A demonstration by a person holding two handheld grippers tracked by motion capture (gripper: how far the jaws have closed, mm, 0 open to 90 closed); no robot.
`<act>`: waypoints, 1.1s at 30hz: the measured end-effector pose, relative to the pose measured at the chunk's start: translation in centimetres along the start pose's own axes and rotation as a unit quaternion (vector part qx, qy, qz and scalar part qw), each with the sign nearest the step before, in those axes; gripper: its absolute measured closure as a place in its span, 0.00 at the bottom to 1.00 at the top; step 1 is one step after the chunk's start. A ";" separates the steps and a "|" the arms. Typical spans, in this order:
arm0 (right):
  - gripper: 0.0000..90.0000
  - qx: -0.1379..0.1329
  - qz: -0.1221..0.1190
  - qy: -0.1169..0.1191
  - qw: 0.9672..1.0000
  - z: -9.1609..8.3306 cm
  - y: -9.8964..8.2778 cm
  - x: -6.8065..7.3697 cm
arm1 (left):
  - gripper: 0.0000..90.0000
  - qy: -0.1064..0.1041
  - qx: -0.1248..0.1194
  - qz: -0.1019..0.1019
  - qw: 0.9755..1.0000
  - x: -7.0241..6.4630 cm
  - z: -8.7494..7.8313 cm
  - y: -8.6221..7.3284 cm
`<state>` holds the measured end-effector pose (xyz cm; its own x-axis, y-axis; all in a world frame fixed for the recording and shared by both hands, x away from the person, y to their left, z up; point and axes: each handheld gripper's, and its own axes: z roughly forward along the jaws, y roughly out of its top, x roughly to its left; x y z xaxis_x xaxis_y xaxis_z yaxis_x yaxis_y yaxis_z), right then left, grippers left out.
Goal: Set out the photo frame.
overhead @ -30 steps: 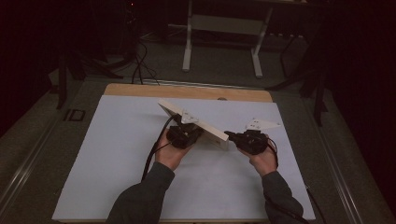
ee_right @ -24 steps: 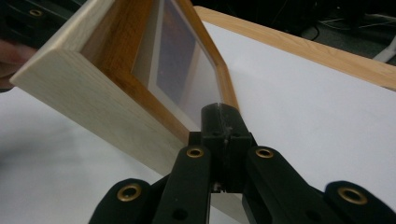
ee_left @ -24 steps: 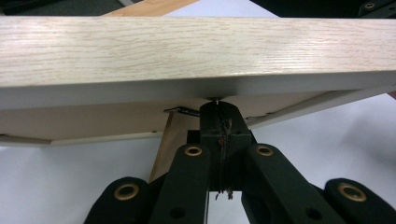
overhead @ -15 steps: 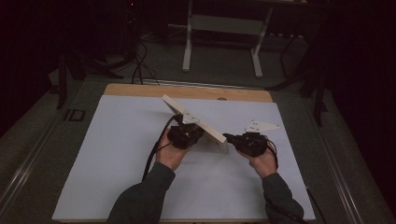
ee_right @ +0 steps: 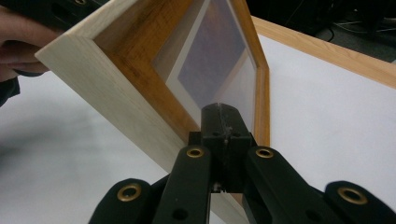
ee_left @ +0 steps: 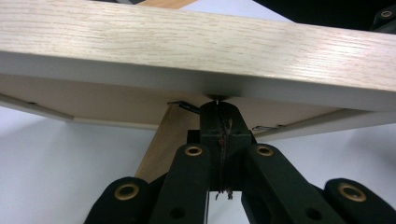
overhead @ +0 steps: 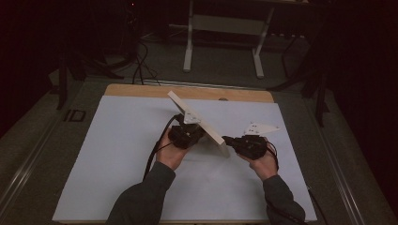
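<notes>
Wooden picture frame [overhead: 202, 123]: standing tilted on the white table sheet [overhead: 117, 154], between both grippers. Left gripper [overhead: 186, 136]: jaws closed together, pressing against the frame's back. Right gripper [overhead: 228, 140]: jaws closed, tips meeting the frame's glazed front.

My left gripper [overhead: 195, 130] and right gripper [overhead: 230, 140] sit either side of a pale wooden picture frame [overhead: 195, 117], tilted up w/ its far end raised off the white sheet [overhead: 122, 154] covering the light wooden table [overhead: 141, 90]. Jaws look closed. Metal stand [overhead: 223, 28] on the floor beyond.
</notes>
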<state>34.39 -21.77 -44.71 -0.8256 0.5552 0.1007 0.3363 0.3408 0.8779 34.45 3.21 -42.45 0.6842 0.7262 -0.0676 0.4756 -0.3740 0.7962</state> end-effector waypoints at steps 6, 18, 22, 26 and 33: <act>1.00 0.001 -0.008 0.008 1.000 0.1 0.1 0.4 | 1.00 -0.003 0.003 0.002 1.000 0.2 0.1 0.2; 1.00 0.002 -0.018 0.015 1.000 0.3 0.3 1.1 | 1.00 -0.010 0.006 0.029 1.000 -0.8 -0.5 0.2; 1.00 0.004 -0.019 0.015 1.000 0.2 0.4 1.1 | 1.00 -0.019 0.002 0.035 0.999 -0.6 -0.4 0.2; 1.00 0.005 -0.022 0.016 1.000 0.2 0.4 1.1 | 1.00 -0.025 0.002 0.039 0.999 -0.3 -0.4 0.2; 1.00 0.006 -0.025 0.019 0.999 0.2 0.5 1.3 | 1.00 -0.036 0.004 0.048 0.998 0.1 -0.3 0.4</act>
<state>33.56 -20.66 -44.21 -0.8579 0.5085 0.0734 0.2982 0.3764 0.8771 34.52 3.29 -41.96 0.7648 0.6433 -0.0347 0.4102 -0.4448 0.7962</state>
